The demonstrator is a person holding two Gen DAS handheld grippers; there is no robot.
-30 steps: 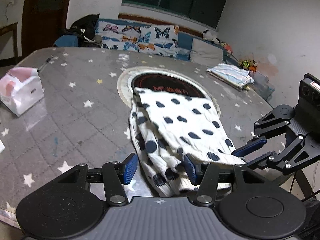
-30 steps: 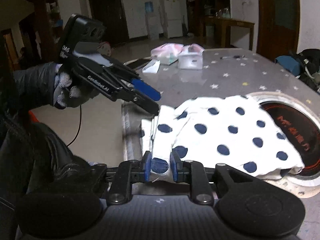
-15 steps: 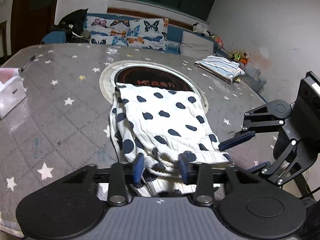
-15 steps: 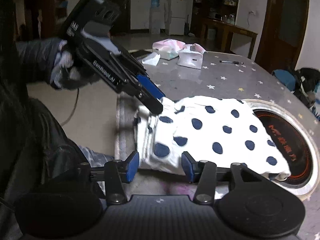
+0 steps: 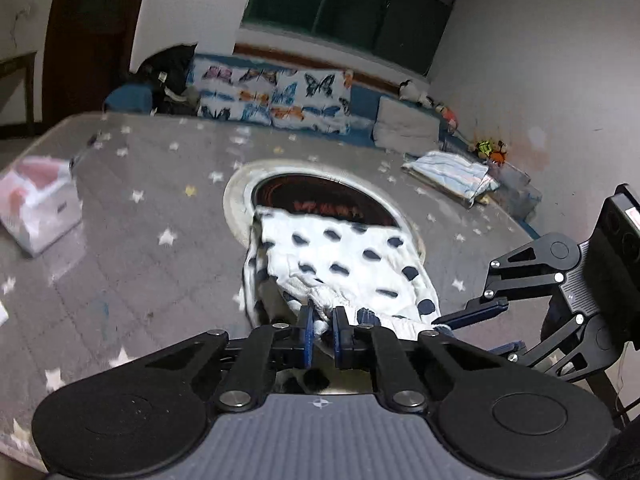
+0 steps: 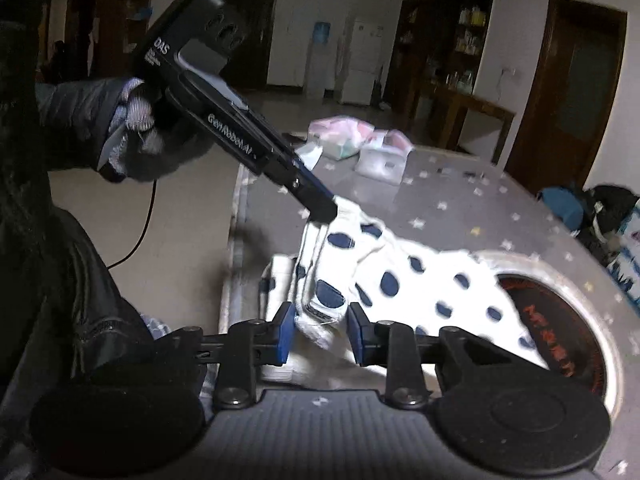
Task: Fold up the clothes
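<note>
Garment: white polka-dot cloth point(image 5: 344, 256), part-folded, lying on the star-patterned counter point(image 5: 132, 248) with its far end over the round inset hob point(image 5: 320, 200).
Left tool point(image 5: 320, 330): jaws closing, blue pads clenched on the bunched near hem of the cloth, that edge lifted off the counter.
Right tool point(image 6: 320, 330): jaws closing, a folded corner of the cloth between the pads, pads not yet pressing it.
Gloved hand point(image 6: 132, 136): holding the left tool's body.
Elsewhere on the counter: folded striped cloth point(image 5: 452, 172) at the far right; tissue pack point(image 5: 40, 208) at the left.
</note>
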